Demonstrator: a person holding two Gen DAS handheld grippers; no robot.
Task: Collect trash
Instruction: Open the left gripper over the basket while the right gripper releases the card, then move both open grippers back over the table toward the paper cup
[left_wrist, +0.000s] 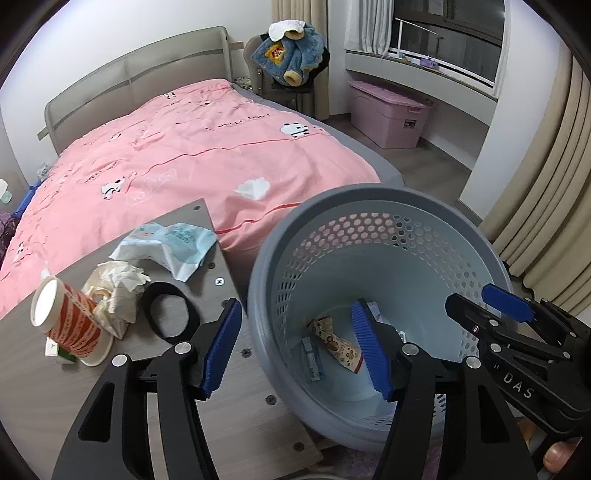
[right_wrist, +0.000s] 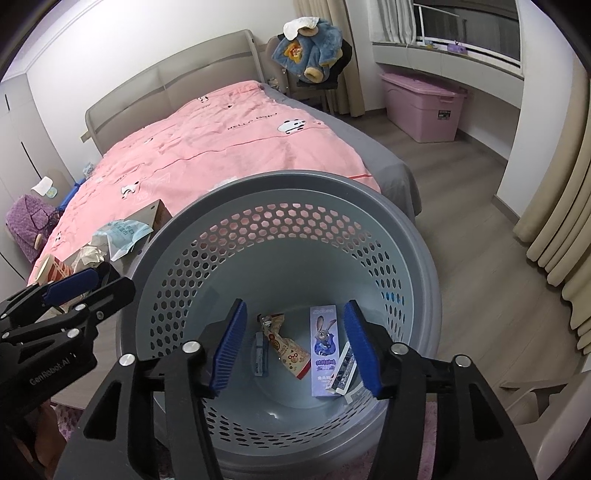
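Observation:
A grey perforated basket (left_wrist: 369, 199) (right_wrist: 280, 181) stands beside a wooden table (left_wrist: 44, 391). Inside lie a snack wrapper (right_wrist: 286, 345), a purple box (right_wrist: 324, 349) and a small blue packet (right_wrist: 260, 354). On the table are a red-striped paper cup (left_wrist: 66, 317) lying on its side, crumpled tissue (left_wrist: 118, 288), a light blue wipes wrapper (left_wrist: 173, 245) and a black ring (left_wrist: 166, 310). My left gripper (left_wrist: 297, 349) is open and empty, straddling the basket's near rim. My right gripper (right_wrist: 295, 345) is open and empty above the basket's inside.
A bed with a pink quilt (left_wrist: 192, 147) lies behind the table. A chair with a blue jacket (left_wrist: 291, 55) and a pink storage box (left_wrist: 388, 114) stand near the window. Beige curtains (left_wrist: 546, 192) hang on the right.

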